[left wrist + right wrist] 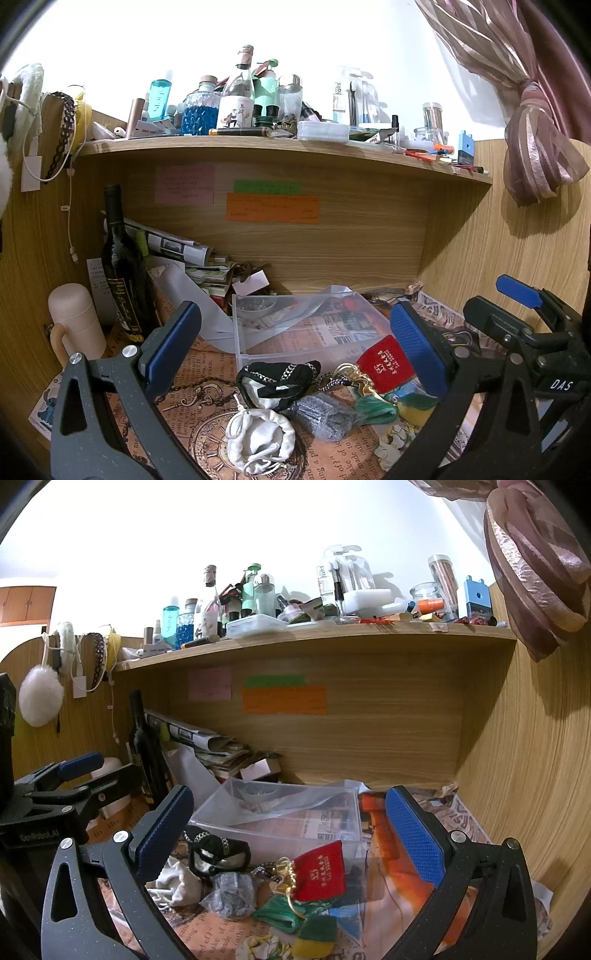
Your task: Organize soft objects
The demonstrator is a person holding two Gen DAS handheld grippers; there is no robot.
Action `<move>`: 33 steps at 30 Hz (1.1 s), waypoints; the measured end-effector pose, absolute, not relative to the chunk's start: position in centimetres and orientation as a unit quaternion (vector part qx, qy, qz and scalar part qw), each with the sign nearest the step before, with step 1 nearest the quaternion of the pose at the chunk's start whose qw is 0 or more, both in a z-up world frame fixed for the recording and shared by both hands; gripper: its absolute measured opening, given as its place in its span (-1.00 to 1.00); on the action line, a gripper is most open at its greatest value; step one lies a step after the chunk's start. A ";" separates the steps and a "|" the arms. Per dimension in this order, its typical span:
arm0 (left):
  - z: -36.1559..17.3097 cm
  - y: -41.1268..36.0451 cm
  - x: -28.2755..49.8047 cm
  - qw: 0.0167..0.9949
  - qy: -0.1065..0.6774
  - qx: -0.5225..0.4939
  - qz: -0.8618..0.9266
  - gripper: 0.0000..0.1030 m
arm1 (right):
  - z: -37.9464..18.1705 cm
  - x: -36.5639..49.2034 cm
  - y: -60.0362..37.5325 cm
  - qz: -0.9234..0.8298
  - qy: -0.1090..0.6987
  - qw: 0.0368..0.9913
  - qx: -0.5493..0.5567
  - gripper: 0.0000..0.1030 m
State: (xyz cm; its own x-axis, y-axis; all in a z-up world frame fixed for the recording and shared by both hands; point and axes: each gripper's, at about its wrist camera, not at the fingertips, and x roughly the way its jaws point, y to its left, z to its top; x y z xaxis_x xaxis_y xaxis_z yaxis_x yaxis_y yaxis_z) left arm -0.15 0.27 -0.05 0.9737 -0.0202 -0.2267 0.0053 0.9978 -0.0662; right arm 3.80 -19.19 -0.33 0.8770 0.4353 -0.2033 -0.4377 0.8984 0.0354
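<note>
A heap of soft items lies on the papered desk: a white drawstring pouch, a black pouch with a chain, a grey glittery pouch, a red pouch, and a green pouch. A clear plastic box stands just behind them. My left gripper is open and empty above the heap. My right gripper is open and empty above the red pouch; it also shows in the left wrist view.
A dark wine bottle, a cream mug and stacked papers stand at the left back. A crowded shelf hangs overhead. Wooden walls close the back and right. A tied curtain hangs at right.
</note>
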 end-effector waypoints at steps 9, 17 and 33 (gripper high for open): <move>0.0 0.2 -0.2 0.993 0.114 -0.033 -0.006 1.00 | -0.3 3.8 -19.3 0.226 0.103 0.969 -0.004 1.00; -0.1 0.2 -0.1 0.993 0.115 -0.033 -0.006 1.00 | -0.3 3.7 -19.3 0.226 0.103 0.969 -0.003 1.00; -0.1 0.2 -0.1 0.993 0.115 -0.034 -0.006 1.00 | -0.4 3.7 -19.4 0.226 0.102 0.969 -0.001 1.00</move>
State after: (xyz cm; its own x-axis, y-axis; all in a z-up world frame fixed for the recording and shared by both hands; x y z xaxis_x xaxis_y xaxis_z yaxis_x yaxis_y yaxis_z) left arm -0.15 0.23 -0.09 0.9735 -0.0198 -0.2279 0.0043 0.9976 -0.0687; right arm 3.72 -19.36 -0.38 0.8768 0.4380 -0.1982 -0.4386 0.8976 0.0435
